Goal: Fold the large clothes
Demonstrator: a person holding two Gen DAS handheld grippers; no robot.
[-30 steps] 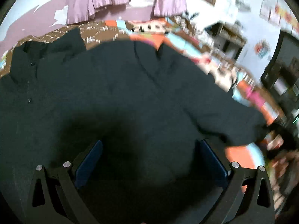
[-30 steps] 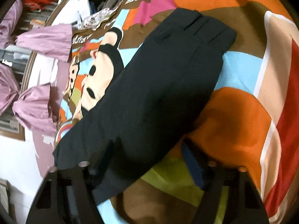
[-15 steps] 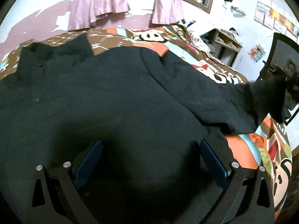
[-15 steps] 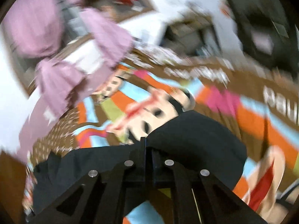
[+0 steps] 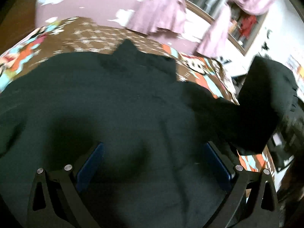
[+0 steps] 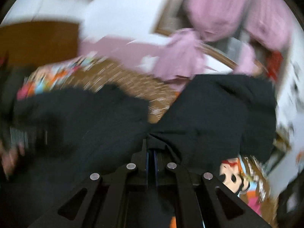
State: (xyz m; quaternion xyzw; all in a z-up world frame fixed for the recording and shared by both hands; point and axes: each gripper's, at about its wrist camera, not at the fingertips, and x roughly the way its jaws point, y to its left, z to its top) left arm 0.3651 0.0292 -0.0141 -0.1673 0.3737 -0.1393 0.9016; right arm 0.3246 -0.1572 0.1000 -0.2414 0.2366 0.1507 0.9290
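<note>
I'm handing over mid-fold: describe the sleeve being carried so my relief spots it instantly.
Find the bed with the bright cartoon bedspread; a large dark jacket covers most of it. At the jacket's right side, the sleeve rises off the bed, pinched in the right gripper. It alone hangs in the air; the rest lies flat under the open left gripper.

A black garment (image 5: 114, 102) lies on a brown, orange and blue cartoon-print bedspread (image 5: 91, 38), below pink curtains (image 5: 159, 15).

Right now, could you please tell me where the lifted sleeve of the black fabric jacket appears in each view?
Left wrist: the lifted sleeve is raised at the right edge.
Right wrist: the sleeve fans out just above the shut right gripper.
Shared landmark: pink curtains.
</note>
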